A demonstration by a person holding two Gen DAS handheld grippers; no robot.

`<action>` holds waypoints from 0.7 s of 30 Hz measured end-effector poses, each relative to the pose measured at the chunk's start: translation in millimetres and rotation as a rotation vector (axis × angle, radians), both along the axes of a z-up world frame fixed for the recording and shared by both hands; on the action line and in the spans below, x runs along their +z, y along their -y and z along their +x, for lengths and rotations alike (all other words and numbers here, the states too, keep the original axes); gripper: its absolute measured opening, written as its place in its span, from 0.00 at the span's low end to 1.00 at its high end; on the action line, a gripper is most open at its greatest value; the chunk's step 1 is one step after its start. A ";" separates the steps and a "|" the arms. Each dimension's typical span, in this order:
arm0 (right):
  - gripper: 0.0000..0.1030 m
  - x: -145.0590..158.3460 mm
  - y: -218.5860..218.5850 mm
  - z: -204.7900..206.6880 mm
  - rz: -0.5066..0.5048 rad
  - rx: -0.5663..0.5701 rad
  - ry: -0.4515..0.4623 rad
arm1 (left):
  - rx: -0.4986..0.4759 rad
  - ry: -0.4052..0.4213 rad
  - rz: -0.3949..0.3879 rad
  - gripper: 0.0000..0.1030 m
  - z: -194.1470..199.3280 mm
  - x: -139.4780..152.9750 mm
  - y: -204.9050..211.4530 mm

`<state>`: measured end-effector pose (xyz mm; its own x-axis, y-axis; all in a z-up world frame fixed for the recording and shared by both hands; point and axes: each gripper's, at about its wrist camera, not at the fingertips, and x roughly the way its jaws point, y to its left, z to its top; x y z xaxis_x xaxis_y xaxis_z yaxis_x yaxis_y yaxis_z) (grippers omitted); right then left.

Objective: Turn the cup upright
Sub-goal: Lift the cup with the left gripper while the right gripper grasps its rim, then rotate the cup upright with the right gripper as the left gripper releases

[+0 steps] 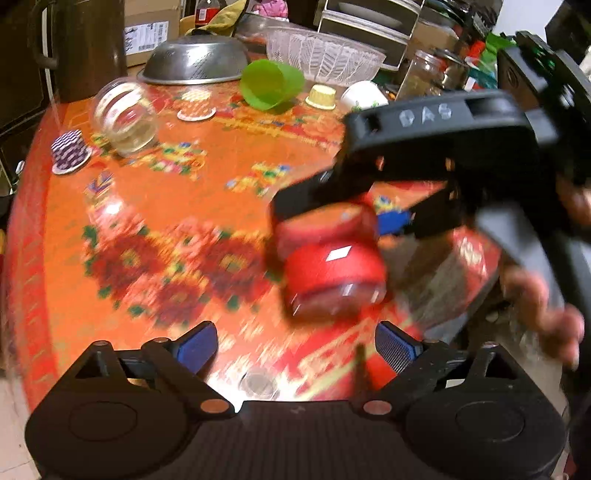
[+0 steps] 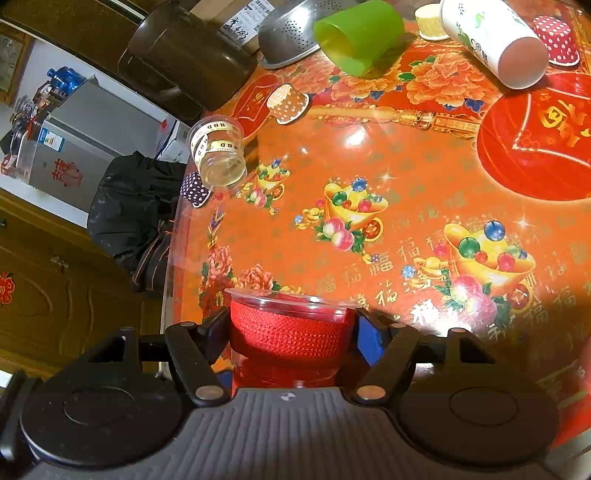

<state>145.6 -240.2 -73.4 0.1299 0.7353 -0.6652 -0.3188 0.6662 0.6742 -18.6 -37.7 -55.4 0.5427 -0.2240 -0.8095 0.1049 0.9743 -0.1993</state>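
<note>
A clear plastic cup with a red knitted sleeve (image 2: 291, 332) sits between my right gripper's (image 2: 291, 334) fingers, which are shut on it; its rim faces forward over the table. In the left wrist view the same cup (image 1: 332, 266) is blurred, held above the orange table by the right gripper (image 1: 354, 218). My left gripper (image 1: 295, 347) is open and empty, its blue pads (image 1: 197, 345) just below the cup.
On the orange patterned table (image 2: 406, 166) lie a green cup on its side (image 2: 356, 35), a clear taped cup (image 2: 218, 151), a white bottle (image 2: 491, 40), small paper cups (image 2: 288, 103), a metal colander (image 1: 195, 61) and a glass bowl (image 1: 321, 55). The table edge is at left.
</note>
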 end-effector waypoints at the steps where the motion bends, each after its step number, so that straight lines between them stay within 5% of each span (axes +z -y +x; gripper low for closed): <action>1: 0.68 -0.3 -0.2 -0.4 0.000 0.000 -0.001 | -0.003 0.003 -0.006 0.92 -6.7 0.4 -5.9; 5: 0.69 -2.2 -1.2 0.6 -0.006 0.007 -0.006 | -0.011 0.049 -0.132 0.92 -37.6 9.5 -35.3; 14: 0.68 4.9 -2.8 -1.2 -0.007 0.013 0.040 | 0.082 0.229 -0.259 0.92 -65.5 27.0 -80.1; 16: 0.68 17.0 1.2 -7.3 0.000 -0.004 0.119 | 0.105 0.256 -0.267 0.92 -66.3 28.9 -86.6; 21: 0.68 50.3 14.3 -45.9 0.030 -0.090 0.494 | 0.169 0.312 -0.297 0.92 -65.6 27.4 -106.0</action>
<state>99.7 -254.5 -23.1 0.4877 0.7248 -0.4867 -0.5470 0.6881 0.4768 -84.3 68.3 -27.9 0.7993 -0.3085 -0.5158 0.0485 0.8885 -0.4563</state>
